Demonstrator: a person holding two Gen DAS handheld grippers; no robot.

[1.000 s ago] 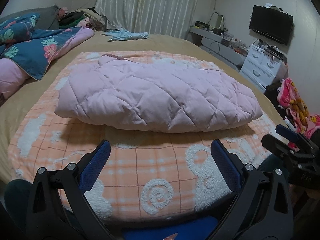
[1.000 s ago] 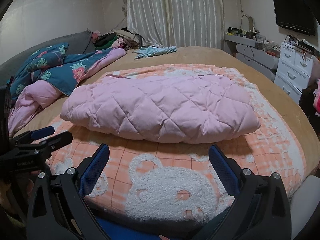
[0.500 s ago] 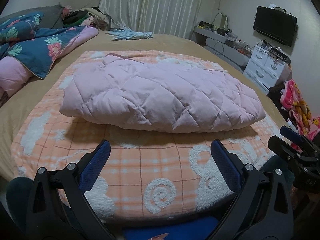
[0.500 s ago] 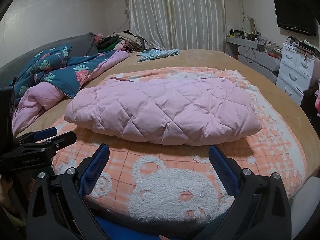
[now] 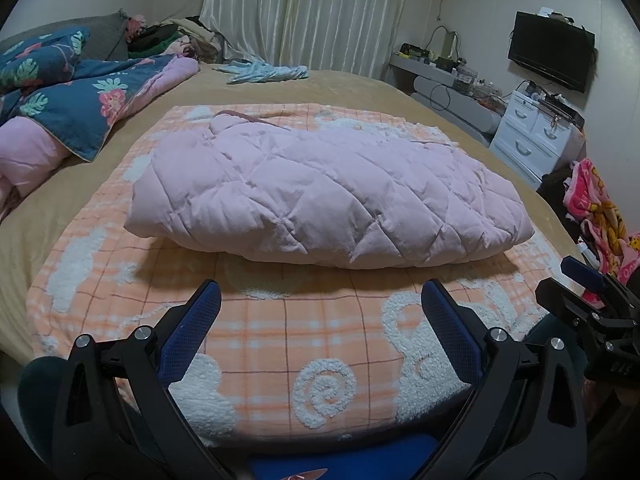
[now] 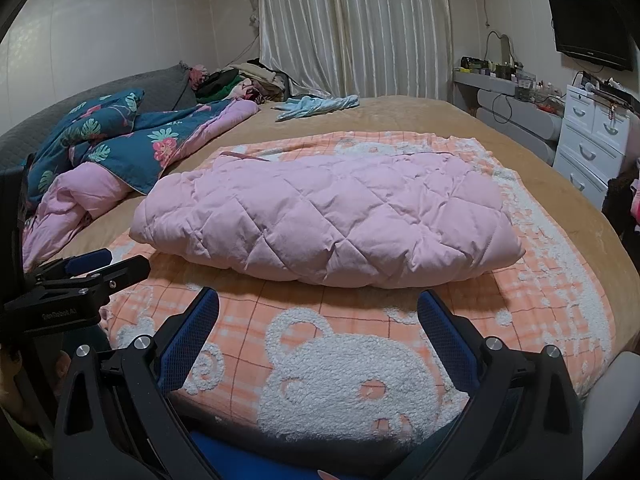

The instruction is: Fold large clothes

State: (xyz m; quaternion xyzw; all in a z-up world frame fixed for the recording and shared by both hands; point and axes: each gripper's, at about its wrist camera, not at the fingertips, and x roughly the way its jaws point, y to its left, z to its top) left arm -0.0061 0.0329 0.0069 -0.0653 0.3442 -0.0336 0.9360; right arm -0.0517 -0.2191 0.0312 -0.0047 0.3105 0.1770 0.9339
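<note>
A pink quilted padded garment [image 5: 320, 196] [image 6: 328, 220] lies folded into a long puffy bundle across the orange checked blanket [image 5: 280, 340] [image 6: 360, 320] on the bed. My left gripper [image 5: 320, 300] stands open near the bed's front edge, short of the bundle, with nothing between its blue pads. My right gripper [image 6: 318, 306] is open too, also short of the bundle and empty. Each gripper appears in the other's view: the right one [image 5: 592, 304] at the right edge, the left one [image 6: 80, 280] at the left edge.
A blue floral duvet with pink lining [image 6: 120, 148] is heaped at the left. A light blue cloth [image 5: 268, 73] lies on the tan bedspread at the back. White drawers [image 5: 536, 136], a shelf and a wall TV [image 5: 550, 56] stand right. Bright pink fabric [image 5: 600, 216] hangs beside the bed.
Both cameras have drifted slightly back and up, so the bundle sits a little higher and farther in view. The garment itself has not moved; both grippers stay open.
</note>
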